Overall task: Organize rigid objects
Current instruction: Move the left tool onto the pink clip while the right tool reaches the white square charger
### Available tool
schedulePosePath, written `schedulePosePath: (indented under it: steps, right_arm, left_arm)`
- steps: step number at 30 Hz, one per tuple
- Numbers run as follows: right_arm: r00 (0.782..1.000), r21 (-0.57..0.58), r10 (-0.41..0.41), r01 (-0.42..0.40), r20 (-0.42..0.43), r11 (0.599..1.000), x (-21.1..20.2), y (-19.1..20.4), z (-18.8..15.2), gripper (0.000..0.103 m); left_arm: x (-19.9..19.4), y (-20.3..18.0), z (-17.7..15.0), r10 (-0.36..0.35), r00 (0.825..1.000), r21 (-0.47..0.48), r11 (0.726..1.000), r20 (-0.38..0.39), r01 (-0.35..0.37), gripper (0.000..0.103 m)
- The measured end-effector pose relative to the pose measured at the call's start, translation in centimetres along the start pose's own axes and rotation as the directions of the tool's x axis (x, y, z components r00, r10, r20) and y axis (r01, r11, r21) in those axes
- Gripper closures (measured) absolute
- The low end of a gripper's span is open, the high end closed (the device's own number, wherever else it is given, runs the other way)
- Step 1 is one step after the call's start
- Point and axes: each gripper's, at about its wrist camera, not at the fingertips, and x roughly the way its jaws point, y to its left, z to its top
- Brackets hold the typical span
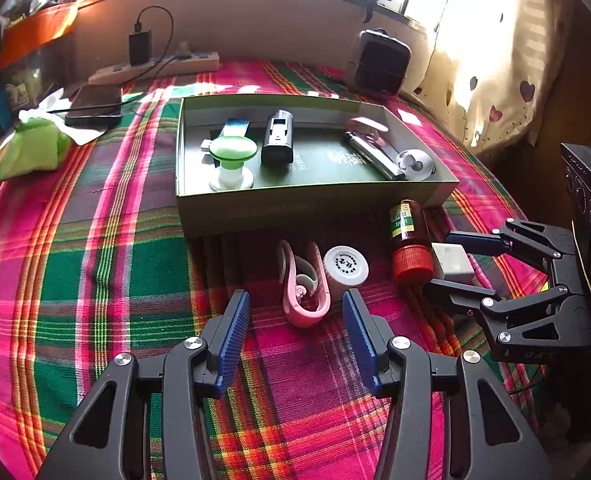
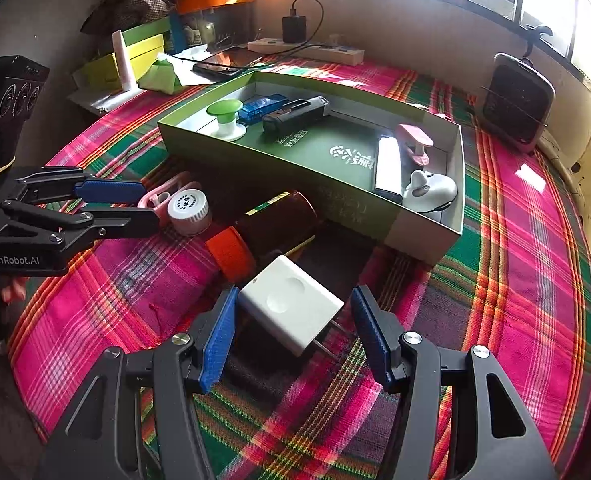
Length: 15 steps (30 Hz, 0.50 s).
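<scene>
A green box (image 1: 315,204) (image 2: 335,200) on the plaid cloth holds a green-topped knob (image 1: 231,160), a black device (image 1: 278,138), a silver bar (image 1: 371,156), a pink clip and a white mouse-like thing (image 2: 431,192). In front lie a pink clip (image 1: 301,284), a white-capped jar (image 1: 345,268) (image 2: 187,206), a brown bottle with a red cap (image 1: 409,240) (image 2: 263,228) and a white plug adapter (image 1: 453,262) (image 2: 291,304). My left gripper (image 1: 295,304) (image 2: 151,204) is open, just short of the pink clip. My right gripper (image 2: 293,308) (image 1: 439,258) is open around the adapter.
A power strip (image 1: 155,70) with a black charger, a phone (image 1: 95,104), a green cloth bundle (image 1: 31,148) and a small dark heater (image 1: 379,62) (image 2: 515,100) stand at the back. Yellow and orange boxes (image 2: 135,56) are at the back left. A curtain (image 1: 495,80) hangs to the right.
</scene>
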Motion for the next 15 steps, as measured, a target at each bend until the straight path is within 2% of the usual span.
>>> schedulePosePath:
  steps: [9, 12, 15]
  right_arm:
    - [0.999, 0.029, -0.03, 0.03, 0.011, 0.999, -0.2, -1.0, -0.1, 0.045]
    - [0.999, 0.057, -0.042, 0.041, 0.016, 0.998, -0.4, -1.9, -0.3, 0.051]
    - [0.998, 0.085, -0.058, 0.056, 0.017, 0.995, -0.6, -2.8, -0.5, 0.051]
  left_arm:
    - [0.8, -0.8, 0.5, 0.074, 0.997, 0.039, 0.997, 0.001, -0.074, 0.055]
    - [0.9, -0.7, 0.7, 0.087, 0.996, 0.032, 0.996, 0.002, -0.087, 0.055]
    - [1.2, -0.6, 1.0, 0.11, 0.994, 0.027, 0.994, 0.003, -0.11, 0.055]
